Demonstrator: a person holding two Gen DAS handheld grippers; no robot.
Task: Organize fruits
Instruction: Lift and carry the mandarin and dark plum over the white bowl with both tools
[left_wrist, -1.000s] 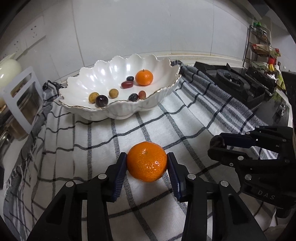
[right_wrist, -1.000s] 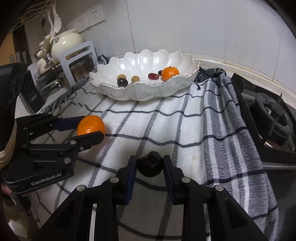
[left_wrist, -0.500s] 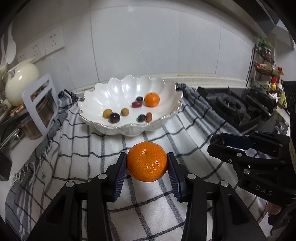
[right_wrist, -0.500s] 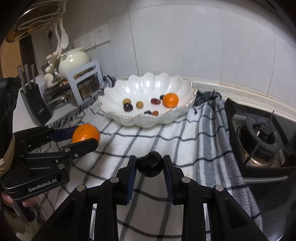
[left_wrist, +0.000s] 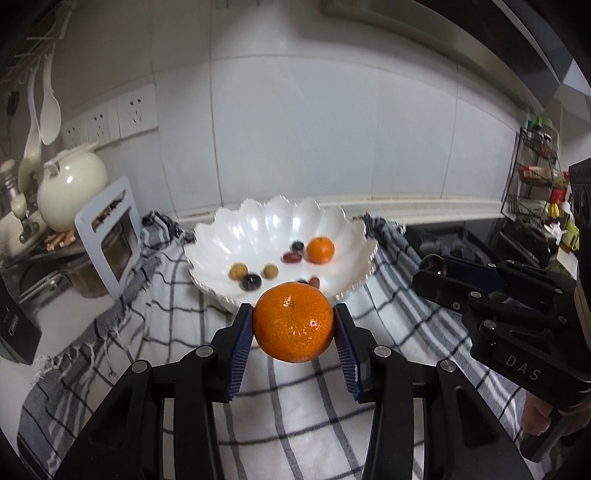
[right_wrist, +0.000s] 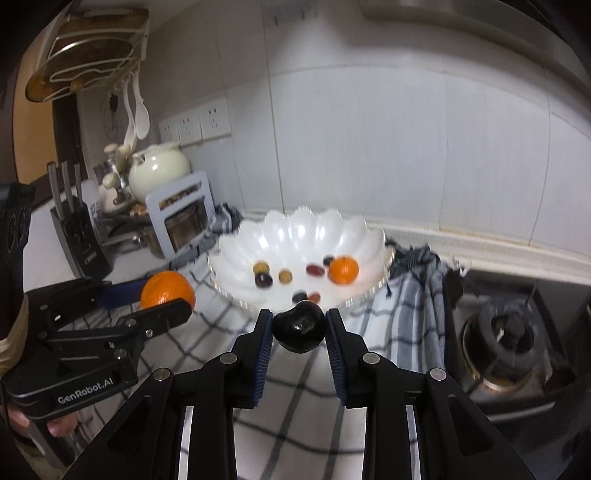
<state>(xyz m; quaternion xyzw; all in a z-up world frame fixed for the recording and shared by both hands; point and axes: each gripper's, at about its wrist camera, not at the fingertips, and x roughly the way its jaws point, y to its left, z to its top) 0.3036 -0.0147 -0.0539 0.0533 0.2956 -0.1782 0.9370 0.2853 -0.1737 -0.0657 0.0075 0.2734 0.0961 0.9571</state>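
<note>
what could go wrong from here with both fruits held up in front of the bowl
1. The left gripper holds the round orange mandarin only by its curved sides, so it might roll out.
2. The right gripper pinches the small glossy dark plum; that smooth skin may slip.
3. The scalloped white ceramic bowl already holds a small mandarin and several small fruits; dropping from height could bounce them out or chip the rim. The grippers are close and could collide.

White letters reading "DAS" stood on the black plastic body of the right gripper, seen to the right of the left tongs. White letters reading "GenRobot.AI" stood on the black plastic body of the left gripper, to the left of the right tongs.
</note>
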